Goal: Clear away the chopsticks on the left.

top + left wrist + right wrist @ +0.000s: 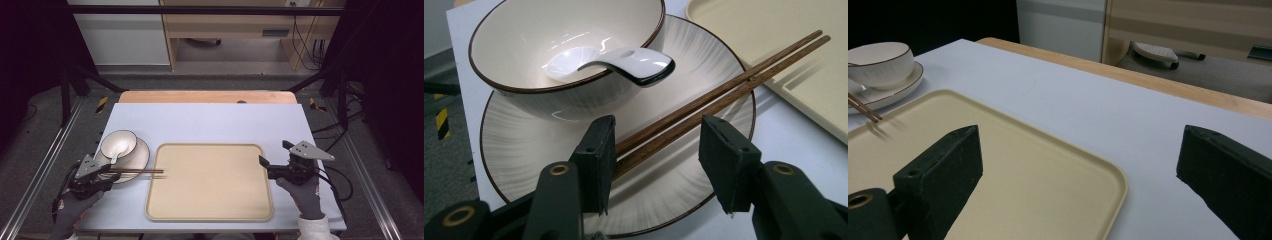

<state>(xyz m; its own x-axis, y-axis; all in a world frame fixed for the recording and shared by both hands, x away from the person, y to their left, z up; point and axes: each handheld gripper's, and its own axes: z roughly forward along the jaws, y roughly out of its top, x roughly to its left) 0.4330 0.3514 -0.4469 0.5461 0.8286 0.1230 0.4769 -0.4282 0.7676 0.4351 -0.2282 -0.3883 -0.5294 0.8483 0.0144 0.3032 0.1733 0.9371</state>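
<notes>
The left tool (656, 165) stands half-spread around chopsticks (724, 90) lying across a plate (524, 155) beside the bowl (569, 60).

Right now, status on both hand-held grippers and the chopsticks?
Left hand-held gripper open, astride chopsticks on plate. Right hand-held gripper open, empty, at tray edge. Bowl close behind.

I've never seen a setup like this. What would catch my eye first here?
Probably the big beige tray in the middle of the pale table. Left of it a bowl with a white spoon in it sits on a plate. A pair of wooden chopsticks reaches from that plate to the tray's edge, and the left gripper has its jaws either side of them, with a gap still showing at one jaw.
</notes>
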